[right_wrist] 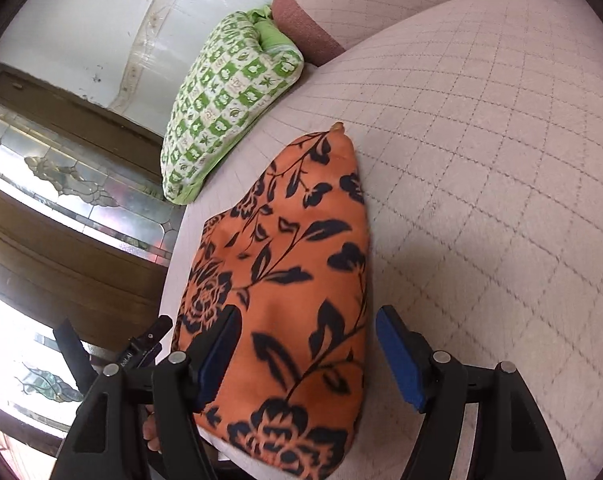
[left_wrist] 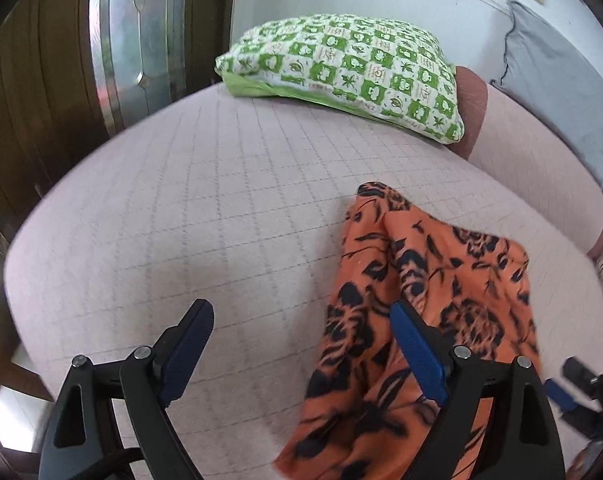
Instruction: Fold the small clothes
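Observation:
An orange garment with a black flower print [left_wrist: 413, 280] lies bunched on a pink quilted bed [left_wrist: 221, 200]. My left gripper [left_wrist: 301, 328] is open just above the bed; its right finger [left_wrist: 417, 348] rests against the garment's left part, its left finger over bare quilt. In the right wrist view the same garment [right_wrist: 285, 280] lies folded in a flat pile near the bed's edge. My right gripper [right_wrist: 305, 344] is open, with the near end of the pile between its blue pads [right_wrist: 397, 356]. The left gripper's tip [right_wrist: 149, 340] shows at lower left.
A green and white checked pillow [left_wrist: 349, 68] lies at the far end of the bed, also in the right wrist view [right_wrist: 225, 104]. A grey cloth [left_wrist: 557, 92] hangs at the right. A wooden door with patterned glass [left_wrist: 133, 40] stands beyond the bed's left edge.

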Demonstrator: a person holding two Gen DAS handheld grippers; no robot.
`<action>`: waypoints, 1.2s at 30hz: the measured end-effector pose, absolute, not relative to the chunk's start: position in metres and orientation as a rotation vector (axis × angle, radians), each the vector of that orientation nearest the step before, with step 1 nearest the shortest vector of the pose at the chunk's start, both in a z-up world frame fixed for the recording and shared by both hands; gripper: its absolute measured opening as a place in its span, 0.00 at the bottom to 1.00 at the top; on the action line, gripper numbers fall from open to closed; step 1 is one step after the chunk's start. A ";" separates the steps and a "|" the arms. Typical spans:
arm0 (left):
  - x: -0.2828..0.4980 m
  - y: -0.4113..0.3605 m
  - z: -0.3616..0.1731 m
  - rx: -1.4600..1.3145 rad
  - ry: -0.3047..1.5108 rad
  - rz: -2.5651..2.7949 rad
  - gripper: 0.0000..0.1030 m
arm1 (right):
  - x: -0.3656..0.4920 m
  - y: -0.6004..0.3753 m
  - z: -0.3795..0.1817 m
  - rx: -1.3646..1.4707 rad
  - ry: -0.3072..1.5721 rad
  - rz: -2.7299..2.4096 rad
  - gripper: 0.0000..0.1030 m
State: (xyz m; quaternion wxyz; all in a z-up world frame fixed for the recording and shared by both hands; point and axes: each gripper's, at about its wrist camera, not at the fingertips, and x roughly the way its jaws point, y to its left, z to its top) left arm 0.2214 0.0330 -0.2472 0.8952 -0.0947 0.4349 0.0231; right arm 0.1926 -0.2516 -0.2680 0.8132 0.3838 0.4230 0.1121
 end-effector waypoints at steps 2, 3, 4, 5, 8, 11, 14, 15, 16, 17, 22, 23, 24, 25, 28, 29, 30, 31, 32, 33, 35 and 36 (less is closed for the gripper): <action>0.229 0.025 -0.251 -0.233 0.965 -0.010 0.88 | 0.202 -0.257 -0.274 0.847 0.910 0.236 0.71; 0.232 0.020 -0.253 -0.237 0.993 -0.029 0.88 | 0.205 -0.257 -0.276 0.852 0.907 0.234 0.71; 0.234 0.015 -0.253 -0.235 1.005 -0.043 0.88 | 0.208 -0.259 -0.277 0.856 0.902 0.233 0.71; 0.235 0.006 -0.252 -0.218 1.002 -0.056 0.88 | 0.212 -0.260 -0.278 0.856 0.901 0.232 0.71; 0.237 -0.014 -0.250 -0.112 0.979 -0.028 0.88 | 0.218 -0.261 -0.280 0.872 0.912 0.237 0.71; 0.242 -0.020 -0.256 -0.059 0.972 0.015 0.88 | 0.219 -0.262 -0.283 0.892 0.922 0.252 0.71; 0.244 -0.018 -0.261 -0.071 0.980 0.019 0.88 | 0.218 -0.262 -0.282 0.889 0.920 0.259 0.71; 0.246 -0.017 -0.261 -0.074 0.978 0.021 0.88 | 0.217 -0.263 -0.282 0.890 0.921 0.260 0.71; 0.247 -0.016 -0.261 -0.073 0.975 0.022 0.88 | 0.217 -0.263 -0.283 0.891 0.923 0.258 0.71; 0.247 -0.017 -0.261 -0.069 0.973 0.023 0.88 | 0.217 -0.264 -0.283 0.893 0.924 0.258 0.71; 0.247 -0.019 -0.263 -0.057 0.969 0.020 0.88 | 0.218 -0.265 -0.285 0.906 0.932 0.261 0.71; 0.247 -0.019 -0.263 -0.057 0.968 0.018 0.88 | 0.218 -0.264 -0.285 0.908 0.934 0.261 0.71; 0.248 -0.018 -0.263 -0.058 0.967 0.016 0.88 | 0.219 -0.263 -0.286 0.910 0.936 0.262 0.71; 0.249 -0.019 -0.264 -0.058 0.967 0.016 0.88 | 0.219 -0.263 -0.286 0.911 0.937 0.264 0.71; 0.249 -0.020 -0.266 -0.054 0.965 0.013 0.88 | 0.220 -0.260 -0.288 0.911 0.942 0.268 0.71; 0.248 -0.020 -0.267 -0.054 0.966 0.013 0.88 | 0.221 -0.260 -0.289 0.910 0.944 0.268 0.71; 0.248 -0.020 -0.268 -0.054 0.968 0.012 0.88 | 0.221 -0.259 -0.289 0.911 0.945 0.268 0.71; 0.249 -0.020 -0.268 -0.056 0.970 0.011 0.88 | 0.222 -0.259 -0.290 0.912 0.946 0.269 0.71; 0.249 -0.020 -0.269 -0.059 0.971 0.010 0.88 | 0.222 -0.258 -0.290 0.913 0.947 0.270 0.71; 0.249 -0.019 -0.270 -0.064 0.973 0.007 0.89 | 0.222 -0.258 -0.291 0.914 0.948 0.270 0.71; 0.249 -0.018 -0.270 -0.068 0.974 0.004 0.89 | 0.222 -0.257 -0.292 0.916 0.949 0.270 0.71; 0.249 -0.017 -0.271 -0.068 0.974 0.003 0.89 | 0.223 -0.257 -0.292 0.917 0.951 0.270 0.71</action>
